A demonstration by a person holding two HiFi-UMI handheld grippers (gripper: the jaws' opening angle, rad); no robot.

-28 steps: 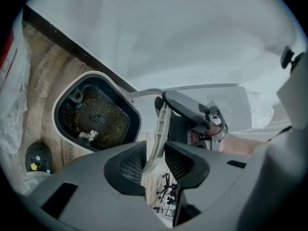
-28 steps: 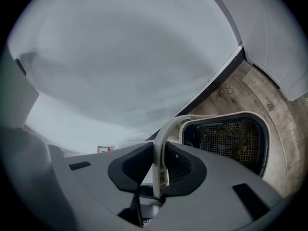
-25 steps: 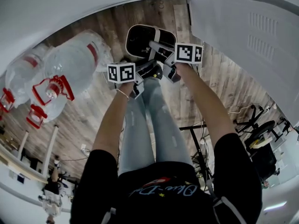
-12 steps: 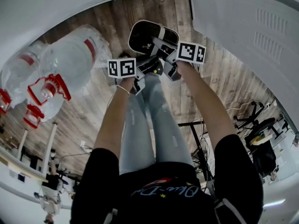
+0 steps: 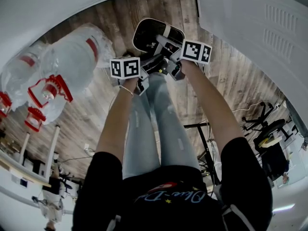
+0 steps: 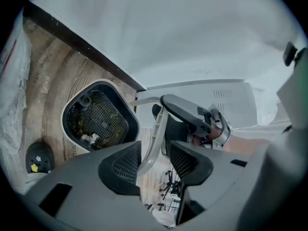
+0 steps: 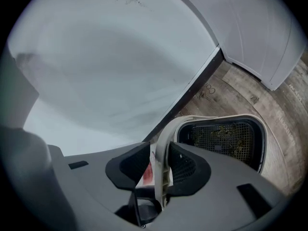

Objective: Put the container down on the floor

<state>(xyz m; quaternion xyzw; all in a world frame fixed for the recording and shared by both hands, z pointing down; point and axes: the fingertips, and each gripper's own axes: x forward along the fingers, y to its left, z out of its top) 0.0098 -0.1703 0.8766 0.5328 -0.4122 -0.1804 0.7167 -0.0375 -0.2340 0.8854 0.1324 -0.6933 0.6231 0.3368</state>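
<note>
In the head view we look down on the container (image 5: 135, 34) standing on the wooden floor (image 5: 96, 114) near the wall. The left gripper (image 5: 153, 67) and right gripper (image 5: 169, 57) meet at its white handle (image 5: 167, 32), and their fingers are too small here to read. Only this view shows the water bottles (image 5: 72, 61) at the left.

In the left gripper view the fingers (image 6: 122, 165) stand released. They have just been opening, and the handle passes loosely between them. Mesh and debris show inside the container.

In the right gripper view the fingers (image 7: 190, 167) have also just been opening and are released. The handle lies close to one of them, with a gap beside the other. The gripper hides the container's near side.
</note>
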